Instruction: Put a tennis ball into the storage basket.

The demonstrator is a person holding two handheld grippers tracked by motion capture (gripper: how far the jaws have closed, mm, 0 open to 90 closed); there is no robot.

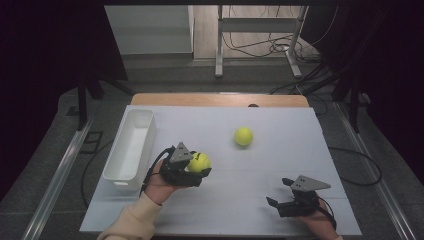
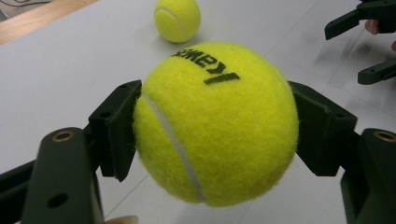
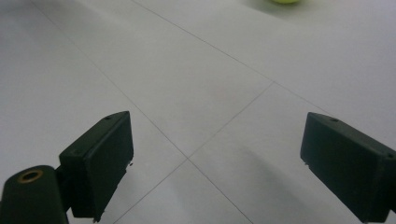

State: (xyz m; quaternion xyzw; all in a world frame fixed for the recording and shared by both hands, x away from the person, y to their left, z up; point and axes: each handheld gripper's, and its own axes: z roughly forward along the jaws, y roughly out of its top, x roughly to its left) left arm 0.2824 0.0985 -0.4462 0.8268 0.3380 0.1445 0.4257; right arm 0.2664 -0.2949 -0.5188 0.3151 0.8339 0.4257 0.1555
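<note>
A yellow tennis ball (image 1: 199, 161) with black lettering sits between the jaws of my left gripper (image 1: 201, 168), which is shut on it from both sides. In the left gripper view the held ball (image 2: 219, 140) looks slightly off the white sheet. A second tennis ball (image 1: 243, 136) lies loose farther back on the table; the left gripper view shows this second ball (image 2: 177, 18) too. My right gripper (image 1: 278, 191) rests low near the front right, open, with nothing between its pads (image 3: 100, 163).
A long white bin (image 1: 120, 176) stands along the left edge of the sheet, just left of my left hand. The white sheet (image 1: 240, 210) covers a wooden table (image 1: 220, 99). Beyond the far edge are a metal stand and cables on the floor.
</note>
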